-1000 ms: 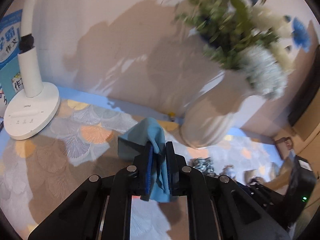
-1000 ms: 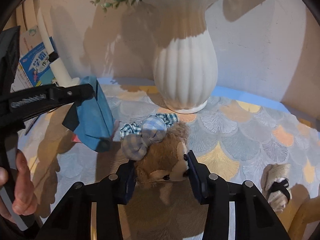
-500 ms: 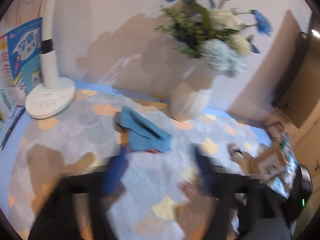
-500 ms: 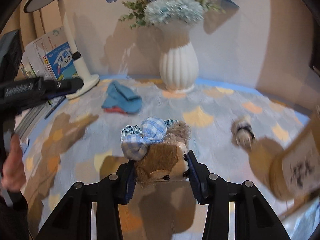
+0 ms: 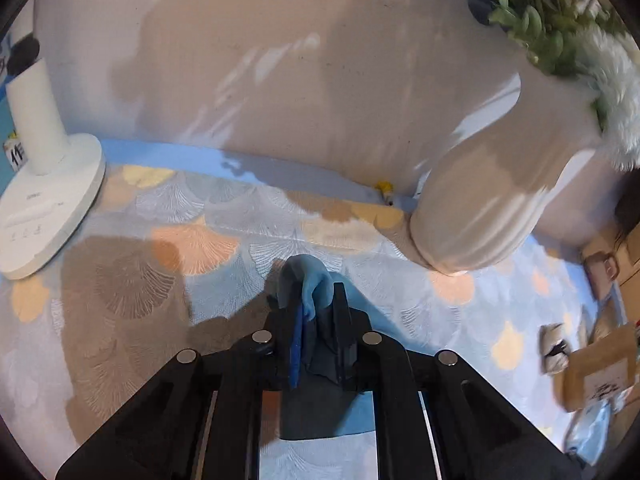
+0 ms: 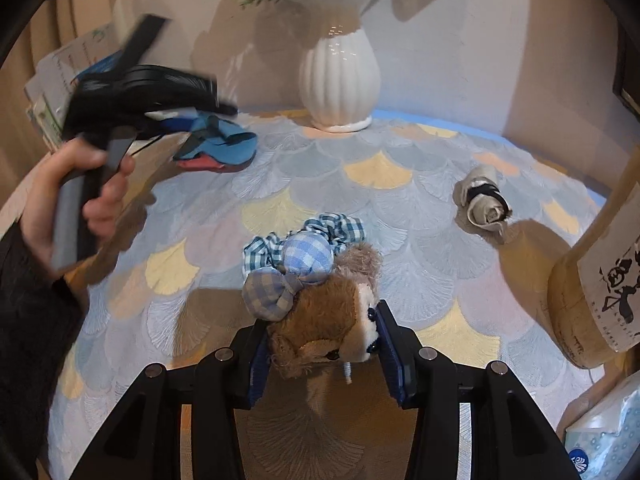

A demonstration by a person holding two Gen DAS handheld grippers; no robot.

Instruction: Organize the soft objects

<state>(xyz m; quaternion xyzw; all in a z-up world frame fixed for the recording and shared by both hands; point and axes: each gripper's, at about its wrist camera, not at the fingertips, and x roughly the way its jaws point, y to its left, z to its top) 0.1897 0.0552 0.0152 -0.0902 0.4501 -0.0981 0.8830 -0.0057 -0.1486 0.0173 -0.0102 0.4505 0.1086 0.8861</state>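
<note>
Two grippers in our hands, both busy. Left gripper (image 5: 316, 320) has its fingers pinched together on a blue cloth (image 5: 310, 280); a fold of it sticks up between the tips and the rest spreads on the tablecloth (image 5: 160, 248) under the tool. From the right wrist view we see that same cloth lying flat w/ a red piece (image 6: 200, 163) showing under its near edge, close to the white vase (image 6: 339, 80) at the back of the table. Our left hand (image 6: 76, 192) wraps the handle there, blurred.

Right gripper (image 6: 324, 344) is clamped on a brown plush toy (image 6: 324, 320), fingers part-way apart w/ the head squeezed between the pads, face turned sideways. Toy wears a checked bow (image 6: 288, 280); it sits toward the near-middle of the table. We can't tell if it hangs clear of the cloth or rests on it.

Rolled sock (image 6: 484, 200), grey w/ black band, lies well apart to the right. Lamp base (image 5: 48, 204) sits far left in the left wrist view. Tan bottle (image 6: 592, 300) stands at the right edge, tissue pack (image 6: 604, 440) below it.
</note>
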